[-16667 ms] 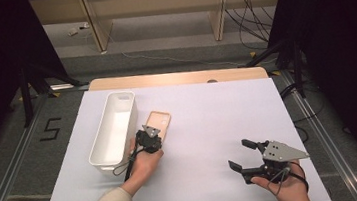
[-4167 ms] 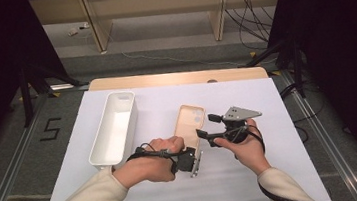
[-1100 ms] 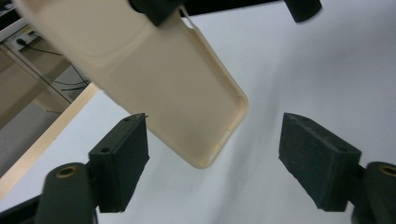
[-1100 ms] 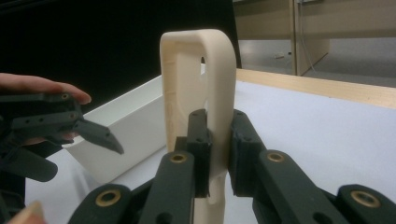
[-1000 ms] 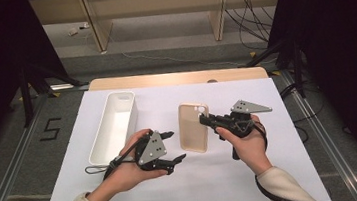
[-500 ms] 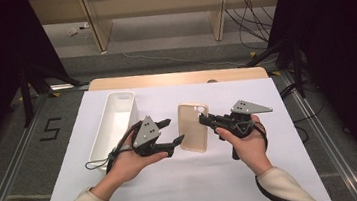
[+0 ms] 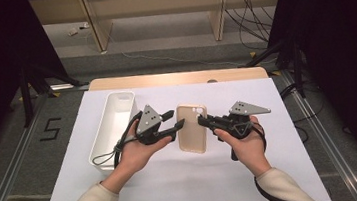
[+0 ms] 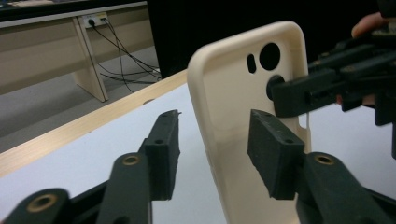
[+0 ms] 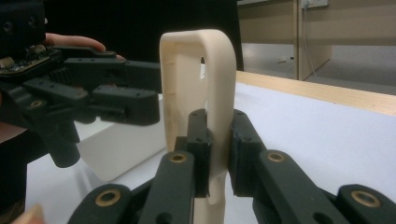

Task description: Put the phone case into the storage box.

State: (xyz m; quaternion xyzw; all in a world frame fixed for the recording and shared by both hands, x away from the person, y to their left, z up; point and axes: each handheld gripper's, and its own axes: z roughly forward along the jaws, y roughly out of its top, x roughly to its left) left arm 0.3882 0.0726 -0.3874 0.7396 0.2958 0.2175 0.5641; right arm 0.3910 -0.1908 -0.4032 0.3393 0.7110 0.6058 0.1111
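Near edge: two cream sleeves come in from the bottom, each hand carrying a gripper.

Right gripper [image 7: 204, 120]: jaws closed on the right long edge of the phone case [image 7: 192, 127], near its far, camera-hole end. In the right gripper view both pads pinch the case wall [image 9: 219, 126], no gap showing.

Left gripper [image 7: 174, 121]: jaws spread wide, holding nothing. A second ago it sat lower and to the near left, clear of the case; it has since swung up and in, and its tips now stand just beside the case's left long edge. In the left gripper view the case [image 8: 243, 116] stands between the two open pads, one pad [image 8: 275, 156] in front of its back face, the other [image 8: 163, 154] off to the side; contact cannot be told.

Judgement: grip has passed to the right tool alone, and the left is lining up for a fresh hold on the opposite edge. Looks like a two-handed regrasp or turn of the case, mid-way.

Case sits about mid-table, cream, holes at the far end; from above I cannot tell whether it is lifted off the white table [image 7: 294, 168].

Around: a white oblong bin [image 7: 114, 127], empty, left of the left hand and running near to far; it is close behind that hand's wrist. Nothing lies between the tools. Farther off, wooden table edge, floor cables, shelving legs.
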